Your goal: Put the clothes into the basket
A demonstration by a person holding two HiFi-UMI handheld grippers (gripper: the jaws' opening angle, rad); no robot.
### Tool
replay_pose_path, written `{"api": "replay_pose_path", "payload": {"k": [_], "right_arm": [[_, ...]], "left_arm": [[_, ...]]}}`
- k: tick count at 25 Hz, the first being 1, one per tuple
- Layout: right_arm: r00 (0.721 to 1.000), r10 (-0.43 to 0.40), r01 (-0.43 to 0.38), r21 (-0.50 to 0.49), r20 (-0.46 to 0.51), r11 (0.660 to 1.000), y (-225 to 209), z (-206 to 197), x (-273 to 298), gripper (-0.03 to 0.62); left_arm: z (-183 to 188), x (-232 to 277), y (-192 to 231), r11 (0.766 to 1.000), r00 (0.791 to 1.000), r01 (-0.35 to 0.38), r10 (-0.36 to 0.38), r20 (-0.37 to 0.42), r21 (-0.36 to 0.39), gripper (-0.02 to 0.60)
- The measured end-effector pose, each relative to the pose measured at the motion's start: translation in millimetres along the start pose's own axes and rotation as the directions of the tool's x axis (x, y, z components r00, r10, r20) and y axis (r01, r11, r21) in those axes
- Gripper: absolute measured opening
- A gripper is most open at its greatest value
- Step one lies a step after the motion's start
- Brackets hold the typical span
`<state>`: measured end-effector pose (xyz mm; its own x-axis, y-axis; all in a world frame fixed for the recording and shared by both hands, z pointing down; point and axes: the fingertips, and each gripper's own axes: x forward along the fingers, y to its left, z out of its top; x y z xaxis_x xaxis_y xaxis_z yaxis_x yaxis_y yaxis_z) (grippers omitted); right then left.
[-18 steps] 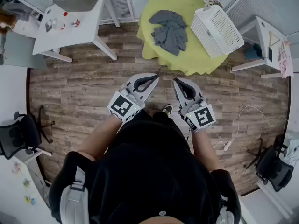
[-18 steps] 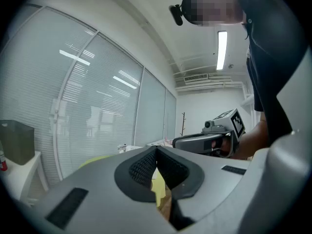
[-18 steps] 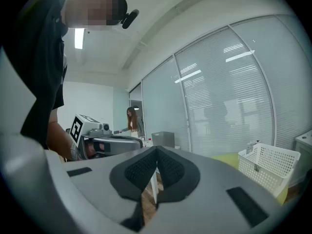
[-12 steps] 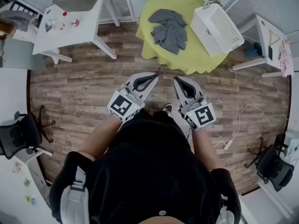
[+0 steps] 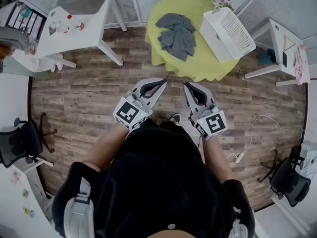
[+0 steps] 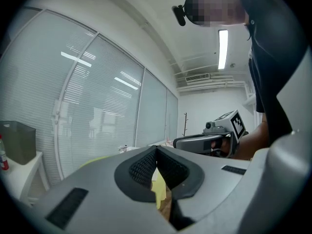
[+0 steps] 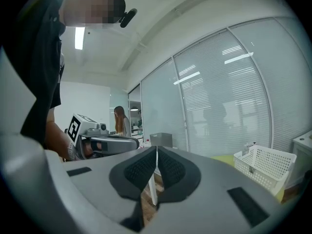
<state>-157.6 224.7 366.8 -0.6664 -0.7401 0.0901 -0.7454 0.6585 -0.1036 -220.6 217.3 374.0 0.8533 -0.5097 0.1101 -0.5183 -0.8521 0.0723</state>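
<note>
Clothes, a grey heap, lay on the round yellow table just beside the white basket, well ahead of my left gripper and right gripper. Both had jaws pressed together on nothing, and each cube bore a square black-and-white marker.

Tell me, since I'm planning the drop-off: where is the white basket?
In the head view the white basket sits at upper right, on the right side of the yellow table, just right of the grey clothes.
</note>
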Motion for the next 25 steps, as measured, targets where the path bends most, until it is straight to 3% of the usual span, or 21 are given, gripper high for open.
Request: {"api": "replay_pose_path", "payload": {"k": [18, 25], "right_arm": [[0.999, 0.046, -0.045, -0.064, 0.021, 0.997, -49.1, 4.5, -53.5, 0.028], [0.999, 0.044, -0.043, -0.062, 0.015, 0.997, -72.8, 1.7, -51.5, 0.028]], "left_arm": [[6.6, 53.0, -33.9, 0.996, 0.996, -0.090, 0.090, 0.003, 0.010, 0.006], [2.6, 75.5, -30.1, 0.996, 0.996, -0.085, 0.085, -0.007, 0.003, 0.006]]}}
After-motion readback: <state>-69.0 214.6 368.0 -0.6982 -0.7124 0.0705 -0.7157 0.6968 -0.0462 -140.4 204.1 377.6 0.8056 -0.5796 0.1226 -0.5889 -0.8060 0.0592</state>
